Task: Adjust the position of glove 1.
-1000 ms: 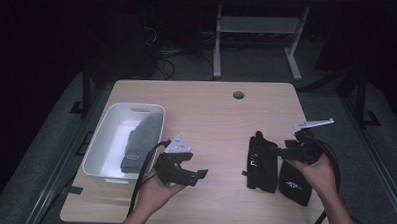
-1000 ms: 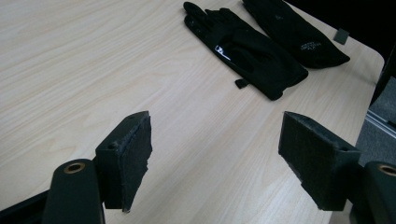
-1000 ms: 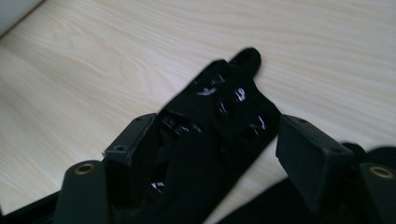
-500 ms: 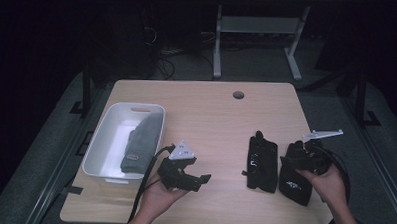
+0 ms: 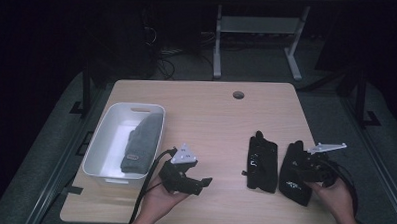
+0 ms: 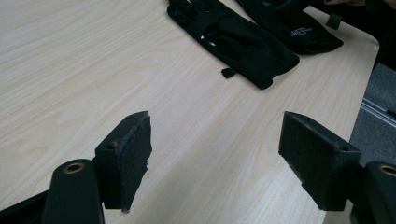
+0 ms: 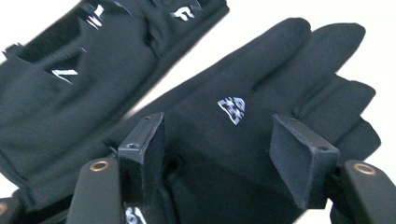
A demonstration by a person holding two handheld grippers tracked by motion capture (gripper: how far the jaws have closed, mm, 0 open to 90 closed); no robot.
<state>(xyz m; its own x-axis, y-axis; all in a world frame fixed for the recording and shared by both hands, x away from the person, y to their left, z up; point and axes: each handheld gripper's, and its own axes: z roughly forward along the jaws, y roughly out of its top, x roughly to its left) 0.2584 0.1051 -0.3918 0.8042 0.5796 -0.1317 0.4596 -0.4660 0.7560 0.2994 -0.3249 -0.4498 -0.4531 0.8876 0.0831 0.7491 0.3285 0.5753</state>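
A: Where are the two black gloves?

B: Both lie flat on the wooden table (image 5: 211, 117), toward its right front. The right glove (image 5: 294, 170) lies nearest the table's right edge, and the left glove (image 5: 262, 162) lies just beside it, toward the middle. They run roughly parallel, fingers pointing away from the person.

A: And the right gripper?

B: The right gripper (image 7: 219, 163) hovers directly over the right glove. In the right gripper view its jaws stand spread apart, one to each side of the small white logo (image 7: 232, 109) on the back of the glove, with nothing pinched between them. I cannot tell whether the pads touch the fabric. In the high view the person's right hand (image 5: 333, 197) holds it at the glove's right side.

A: What about the left gripper?

B: The left gripper (image 6: 215, 163) is released too, its jaws wide apart above bare tabletop. In its own view the left glove lies well ahead of the jaws, with the right glove beyond it. From above it sits in the person's left hand (image 5: 158, 203) near the table's front edge.

A: Anything else on the table?

B: A white plastic bin (image 5: 103, 138) stands at the left, with a grey knitted item (image 5: 141, 145) inside. The left gripper is just beside the bin's near right corner.
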